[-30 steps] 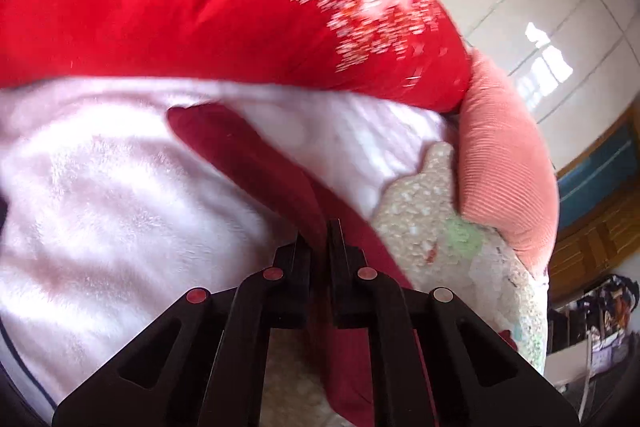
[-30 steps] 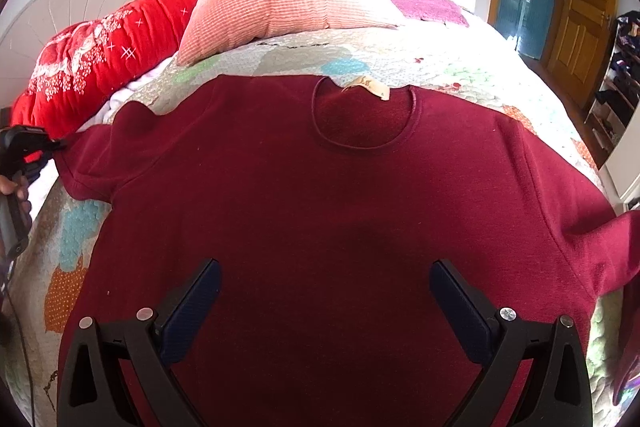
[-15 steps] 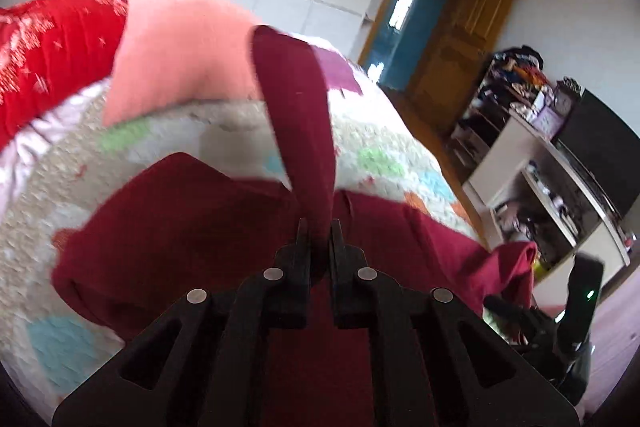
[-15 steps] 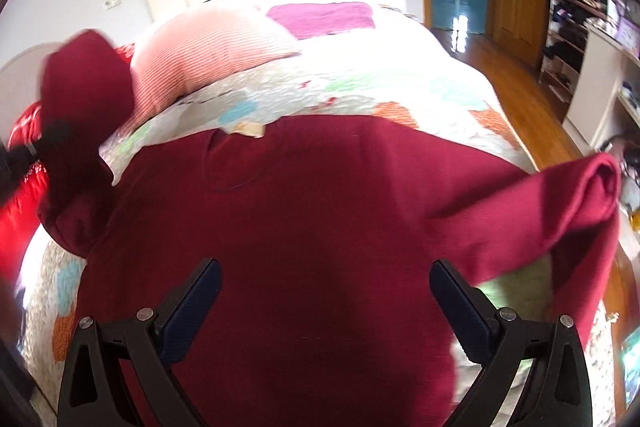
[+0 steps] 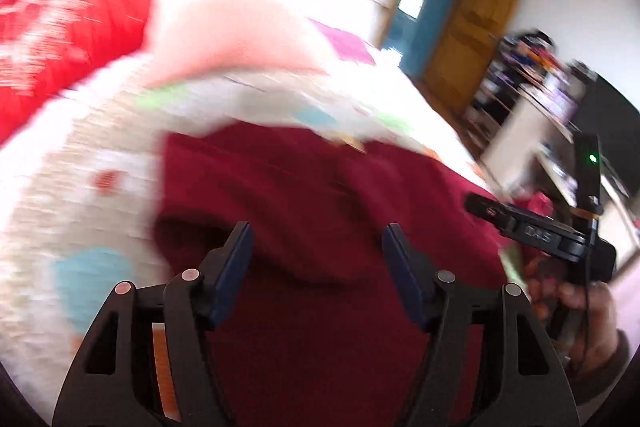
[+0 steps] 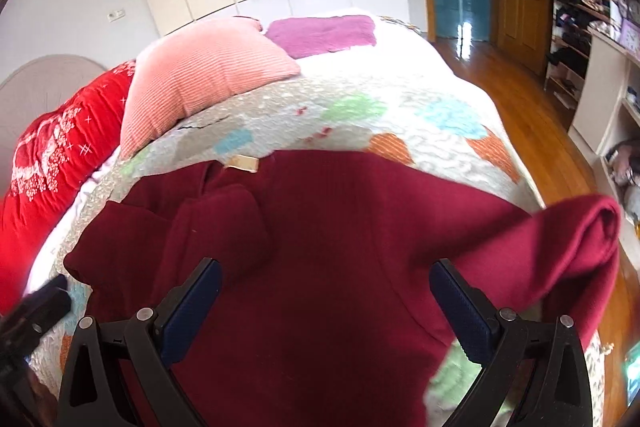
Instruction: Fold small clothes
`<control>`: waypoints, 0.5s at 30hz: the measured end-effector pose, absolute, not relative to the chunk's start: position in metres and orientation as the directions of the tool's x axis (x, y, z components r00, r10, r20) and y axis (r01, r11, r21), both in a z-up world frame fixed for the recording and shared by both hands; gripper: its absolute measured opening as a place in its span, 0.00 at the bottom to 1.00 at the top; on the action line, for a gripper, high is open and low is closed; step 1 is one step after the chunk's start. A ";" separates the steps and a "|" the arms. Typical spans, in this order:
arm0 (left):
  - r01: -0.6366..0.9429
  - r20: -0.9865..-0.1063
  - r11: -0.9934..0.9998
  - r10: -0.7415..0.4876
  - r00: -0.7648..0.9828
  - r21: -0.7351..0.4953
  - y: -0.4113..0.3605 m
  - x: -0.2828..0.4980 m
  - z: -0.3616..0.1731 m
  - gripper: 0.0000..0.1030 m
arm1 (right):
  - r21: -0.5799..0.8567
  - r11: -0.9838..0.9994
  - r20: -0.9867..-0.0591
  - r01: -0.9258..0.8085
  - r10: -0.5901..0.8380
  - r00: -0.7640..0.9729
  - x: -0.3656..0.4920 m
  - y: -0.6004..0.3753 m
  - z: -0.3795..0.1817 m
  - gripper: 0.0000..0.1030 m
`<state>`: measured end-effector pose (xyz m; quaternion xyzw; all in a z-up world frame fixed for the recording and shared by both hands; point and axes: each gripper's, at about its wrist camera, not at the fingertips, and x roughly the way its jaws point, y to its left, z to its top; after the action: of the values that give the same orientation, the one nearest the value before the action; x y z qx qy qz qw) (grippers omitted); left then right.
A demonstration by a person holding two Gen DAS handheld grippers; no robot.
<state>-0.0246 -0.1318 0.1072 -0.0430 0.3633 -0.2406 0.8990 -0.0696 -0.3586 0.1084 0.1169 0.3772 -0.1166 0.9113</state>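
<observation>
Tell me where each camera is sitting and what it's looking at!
Left wrist: sits on the left gripper, looks across the blurry maroon sweater toward the doors; shows its open blue fingers, plus the right gripper and the hand holding it.
Right wrist: sits on the right gripper, looks over the sweater toward the pink pillow; shows its open fingers and the left gripper at the left edge.
Both see: the sweater, quilt, red blanket, pink pillow, doors.
</observation>
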 end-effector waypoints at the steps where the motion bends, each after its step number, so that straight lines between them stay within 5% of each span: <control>1: 0.353 -0.633 0.905 -0.421 0.650 -0.239 -0.119 -0.020 0.108 0.65 | 0.115 0.950 -0.717 0.290 -0.122 0.686 -0.063 -0.351 0.108 1.00; 8: 0.193 -0.682 0.969 -0.244 0.690 -0.152 -0.091 0.013 0.081 0.65 | 0.036 0.987 -0.740 0.154 -0.077 0.668 -0.009 -0.279 0.084 0.96; 9: 0.190 -0.703 0.970 -0.242 0.668 -0.153 -0.093 0.017 0.072 0.65 | -0.005 0.991 -0.744 0.132 -0.092 0.661 -0.001 -0.272 0.077 0.84; 10: 0.189 -0.724 0.970 -0.238 0.647 -0.150 -0.096 0.021 0.064 0.65 | -0.063 0.992 -0.754 0.109 -0.119 0.646 0.007 -0.267 0.068 0.37; 11: 0.180 -0.760 0.974 -0.218 0.613 -0.135 -0.097 0.025 0.054 0.65 | -0.095 0.990 -0.769 0.100 -0.137 0.624 0.012 -0.268 0.062 0.16; 15: 0.185 -0.789 0.975 -0.210 0.577 -0.124 -0.094 0.022 0.037 0.65 | -0.022 0.990 -0.743 0.138 -0.109 0.661 -0.027 -0.298 0.077 0.16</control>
<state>0.0217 -0.0941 0.0373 -0.0141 0.4462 -0.1111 0.8879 -0.0275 -0.2984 0.0769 0.0184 0.4062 -0.0677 0.9111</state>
